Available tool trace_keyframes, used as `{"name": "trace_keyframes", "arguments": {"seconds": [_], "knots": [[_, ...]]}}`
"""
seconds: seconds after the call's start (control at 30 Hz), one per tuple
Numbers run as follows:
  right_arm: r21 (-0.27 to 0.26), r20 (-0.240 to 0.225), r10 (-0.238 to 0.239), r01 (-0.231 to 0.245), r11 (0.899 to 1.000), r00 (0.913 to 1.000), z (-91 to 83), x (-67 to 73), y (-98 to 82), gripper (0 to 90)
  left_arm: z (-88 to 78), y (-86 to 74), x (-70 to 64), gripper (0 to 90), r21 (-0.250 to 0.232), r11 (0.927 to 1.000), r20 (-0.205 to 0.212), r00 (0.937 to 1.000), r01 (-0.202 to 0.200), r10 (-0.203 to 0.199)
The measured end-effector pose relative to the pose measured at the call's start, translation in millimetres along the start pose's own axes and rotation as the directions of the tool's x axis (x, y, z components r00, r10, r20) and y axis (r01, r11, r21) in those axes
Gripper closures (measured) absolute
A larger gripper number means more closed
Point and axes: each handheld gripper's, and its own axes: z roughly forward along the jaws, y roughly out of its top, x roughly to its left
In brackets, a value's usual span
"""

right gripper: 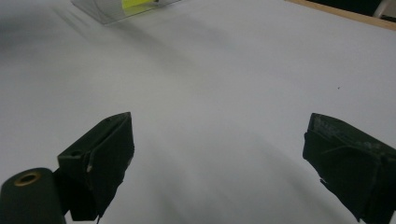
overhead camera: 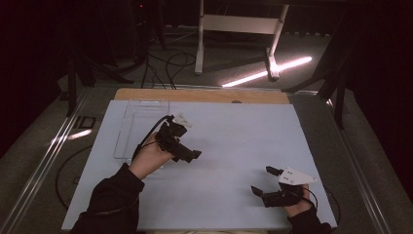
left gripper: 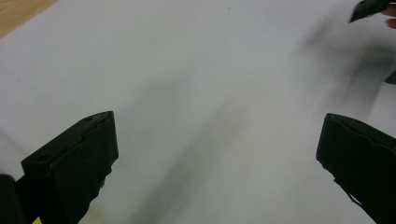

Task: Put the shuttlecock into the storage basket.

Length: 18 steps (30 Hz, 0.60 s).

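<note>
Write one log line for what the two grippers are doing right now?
left gripper: open, holding nothing, beside clear tray | right gripper: open, holding nothing, near front edge | white mat: bare between them

Tray left of left gripper

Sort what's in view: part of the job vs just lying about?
Job:
- left gripper, open, holding nothing
- right gripper, open, holding nothing
- clear tray, beside the left gripper
- yellow item in the clear tray

Lying about:
- white table frame on the floor behind
- floor cables
</note>
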Motion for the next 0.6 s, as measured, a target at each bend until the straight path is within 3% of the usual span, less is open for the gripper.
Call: {"name": "trace_keyframes", "arguments": {"seconds": [0.3, 0.6], "knots": [[-0.005, 0.002, 0.0, 0.0, 1.0, 1.0, -0.5, 0.3, 0.5, 8.9, 16.8, -8.5, -14.7, 0.0, -0.045, 0.9978, 0.077, 0.9957, -0.049, 0.052], [-0.004, 0.001, 0.0, 0.0, 1.0, 1.0, -0.4, 0.4, 0.4, 8.9, 30.0, -27.0, -20.9, 0.0, -0.092, 0.9918, 0.175, 0.9791, -0.089, 0.104]]}}
